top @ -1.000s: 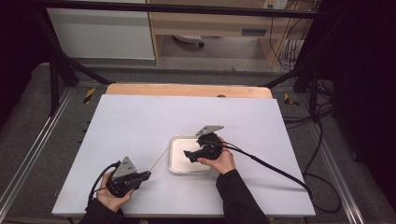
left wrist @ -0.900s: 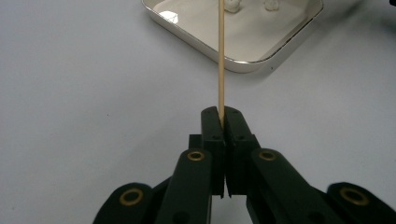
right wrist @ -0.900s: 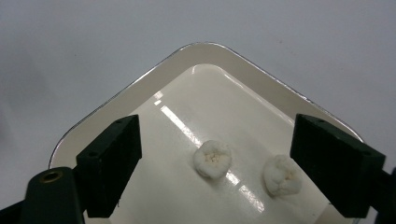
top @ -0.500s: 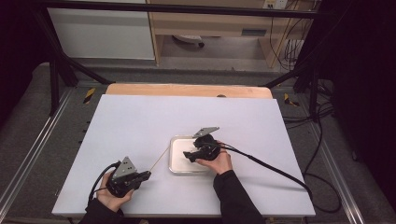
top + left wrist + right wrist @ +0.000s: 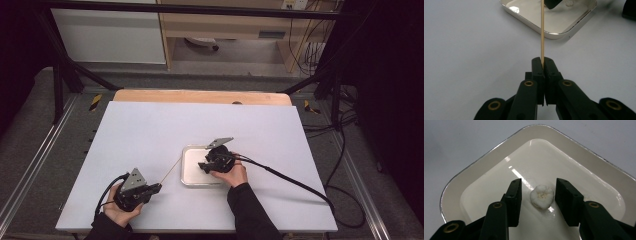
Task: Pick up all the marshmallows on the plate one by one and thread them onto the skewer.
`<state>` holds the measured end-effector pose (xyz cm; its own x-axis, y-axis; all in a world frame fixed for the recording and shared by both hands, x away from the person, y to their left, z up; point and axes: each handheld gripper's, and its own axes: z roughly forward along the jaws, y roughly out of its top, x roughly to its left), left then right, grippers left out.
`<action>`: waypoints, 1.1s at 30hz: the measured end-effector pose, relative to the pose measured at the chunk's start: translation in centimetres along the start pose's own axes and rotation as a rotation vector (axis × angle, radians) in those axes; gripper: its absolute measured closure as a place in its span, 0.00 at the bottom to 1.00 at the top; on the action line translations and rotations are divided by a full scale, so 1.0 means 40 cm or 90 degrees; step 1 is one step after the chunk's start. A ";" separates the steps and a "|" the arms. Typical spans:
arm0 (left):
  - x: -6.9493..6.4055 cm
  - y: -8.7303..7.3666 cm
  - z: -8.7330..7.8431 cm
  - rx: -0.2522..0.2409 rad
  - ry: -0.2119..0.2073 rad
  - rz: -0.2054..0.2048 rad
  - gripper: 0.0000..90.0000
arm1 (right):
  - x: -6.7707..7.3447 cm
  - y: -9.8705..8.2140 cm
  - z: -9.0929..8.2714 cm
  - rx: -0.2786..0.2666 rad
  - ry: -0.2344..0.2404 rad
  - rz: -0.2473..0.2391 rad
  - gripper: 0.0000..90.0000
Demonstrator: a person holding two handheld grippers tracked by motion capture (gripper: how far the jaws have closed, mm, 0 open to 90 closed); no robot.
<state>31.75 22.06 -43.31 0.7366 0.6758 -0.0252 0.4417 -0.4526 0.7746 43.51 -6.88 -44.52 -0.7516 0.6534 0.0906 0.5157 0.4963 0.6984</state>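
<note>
The big white bench (image 5: 150, 130) has a strip of light wood (image 5: 200, 96) along its far edge. Grey floor (image 5: 30, 140) lies around it. Behind stand a white cupboard (image 5: 107, 37) and a wooden shelf (image 5: 225, 25). Black cables (image 5: 345, 165) lie on the floor.

High view: fixed above the person's side, faced forward and down over the whole table (image 5: 150, 125). Left gripper view: low and close over the tabletop, faced along its jaws toward the tray (image 5: 554, 33). Right gripper view: very close, looked down into the same tray (image 5: 474, 177), which all views shared.
</note>
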 end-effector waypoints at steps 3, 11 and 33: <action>-0.001 0.000 0.000 0.000 0.000 0.000 0.98 | 0.002 -0.002 -0.001 0.000 -0.004 -0.001 0.66; -0.001 0.000 0.000 -0.002 0.000 0.000 0.98 | 0.004 -0.004 -0.001 -0.004 -0.008 -0.005 0.76; -0.012 0.003 0.004 -0.009 -0.004 0.003 0.98 | 0.004 0.021 -0.092 -0.074 0.043 0.026 0.81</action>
<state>31.50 21.60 -43.31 0.7418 0.6701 -0.0254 0.4309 -0.4474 0.7837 42.32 -8.48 -41.31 -0.7590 0.6296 0.1656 0.4982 0.3980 0.7703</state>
